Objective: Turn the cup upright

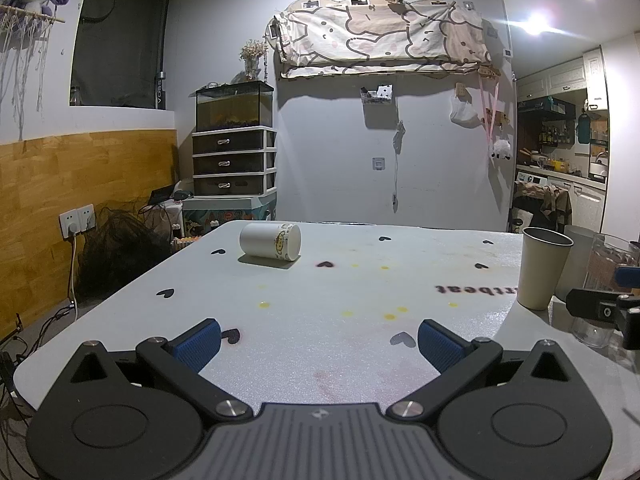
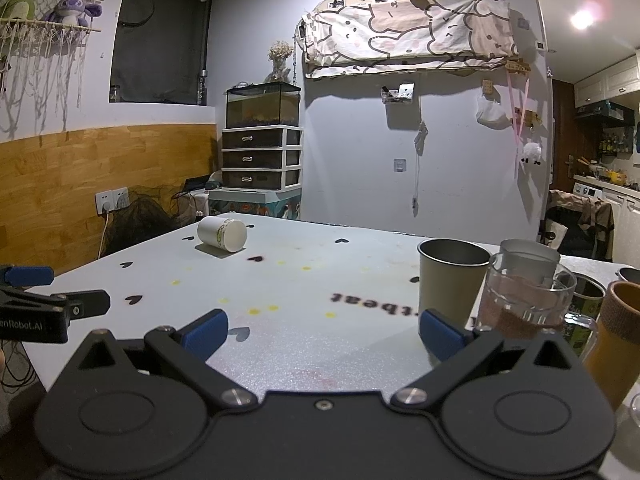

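A white cup (image 1: 270, 241) with a small yellow cartoon print lies on its side at the far left of the white table (image 1: 320, 344). It also shows in the right wrist view (image 2: 221, 233). My left gripper (image 1: 318, 344) is open and empty, low over the table's near edge, well short of the cup. My right gripper (image 2: 323, 334) is open and empty, near the front edge, with the cup far off to its left. The right gripper's side shows in the left wrist view (image 1: 604, 310), and the left gripper's side shows in the right wrist view (image 2: 52, 306).
An upright beige paper cup (image 2: 452, 280) stands at the right, also seen in the left wrist view (image 1: 542, 268). Beside it are a glass mug (image 2: 528, 300), a grey cup (image 2: 528, 254), a brown-banded cup (image 2: 616, 332) and a dark tin (image 2: 584, 304). Yellow stains dot the table.
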The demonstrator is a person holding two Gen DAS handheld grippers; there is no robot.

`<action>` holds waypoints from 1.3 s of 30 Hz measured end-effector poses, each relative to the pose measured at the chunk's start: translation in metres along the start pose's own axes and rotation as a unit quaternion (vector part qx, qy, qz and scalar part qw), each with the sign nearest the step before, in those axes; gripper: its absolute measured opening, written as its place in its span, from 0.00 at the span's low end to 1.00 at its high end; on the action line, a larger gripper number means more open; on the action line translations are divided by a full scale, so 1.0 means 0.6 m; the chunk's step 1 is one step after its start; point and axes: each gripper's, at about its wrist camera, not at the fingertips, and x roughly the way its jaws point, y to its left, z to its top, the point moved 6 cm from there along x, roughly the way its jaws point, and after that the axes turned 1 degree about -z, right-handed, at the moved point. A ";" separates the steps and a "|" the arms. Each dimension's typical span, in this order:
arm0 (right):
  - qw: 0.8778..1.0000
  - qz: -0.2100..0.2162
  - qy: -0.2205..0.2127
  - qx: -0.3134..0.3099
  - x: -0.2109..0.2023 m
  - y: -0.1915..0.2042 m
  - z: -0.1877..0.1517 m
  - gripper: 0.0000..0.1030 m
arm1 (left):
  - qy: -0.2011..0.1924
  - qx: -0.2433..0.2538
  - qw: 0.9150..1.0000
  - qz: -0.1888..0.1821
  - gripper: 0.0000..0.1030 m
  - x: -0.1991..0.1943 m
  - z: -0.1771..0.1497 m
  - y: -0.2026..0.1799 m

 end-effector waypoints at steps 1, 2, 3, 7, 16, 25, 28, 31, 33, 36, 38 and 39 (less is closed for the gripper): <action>1.000 0.000 0.000 0.000 0.000 0.000 0.000 1.00 | 0.000 0.000 1.000 0.000 1.00 0.000 0.000 0.000; 1.000 0.000 0.000 0.000 0.000 0.000 0.001 1.00 | 0.000 0.000 1.000 0.000 1.00 0.000 0.000 -0.001; 1.000 0.000 0.000 0.000 0.000 -0.001 0.001 1.00 | 0.000 0.000 1.000 0.000 1.00 0.001 -0.001 -0.001; 1.000 0.000 0.000 0.000 0.000 -0.002 0.001 1.00 | 0.000 0.000 1.000 0.000 1.00 0.000 0.000 0.000; 1.000 0.000 -0.001 0.000 -0.001 -0.003 0.001 1.00 | 0.001 0.000 1.000 0.000 1.00 0.000 0.000 0.000; 1.000 0.000 -0.002 0.000 -0.003 -0.005 0.002 1.00 | 0.000 0.000 1.000 -0.001 1.00 0.001 -0.002 -0.008; 1.000 0.000 -0.002 0.000 -0.003 -0.004 0.001 1.00 | 0.001 -0.001 1.000 0.000 1.00 0.001 0.000 0.000; 1.000 0.000 -0.003 -0.001 -0.004 -0.004 0.002 1.00 | 0.000 -0.001 1.000 0.000 1.00 0.001 0.000 -0.001; 1.000 0.000 -0.003 0.000 -0.003 -0.004 0.000 1.00 | 0.000 -0.001 1.000 0.000 1.00 0.002 -0.001 -0.003; 1.000 0.000 -0.003 -0.001 -0.005 -0.004 0.002 1.00 | 0.001 0.000 1.000 -0.002 1.00 0.004 -0.004 0.001; 1.000 -0.001 -0.003 0.000 -0.004 -0.003 0.000 1.00 | -0.001 0.000 1.000 -0.003 1.00 0.005 -0.005 -0.002; 1.000 0.000 -0.003 0.000 -0.004 -0.003 0.000 1.00 | -0.002 0.000 1.000 -0.004 1.00 0.006 -0.005 -0.002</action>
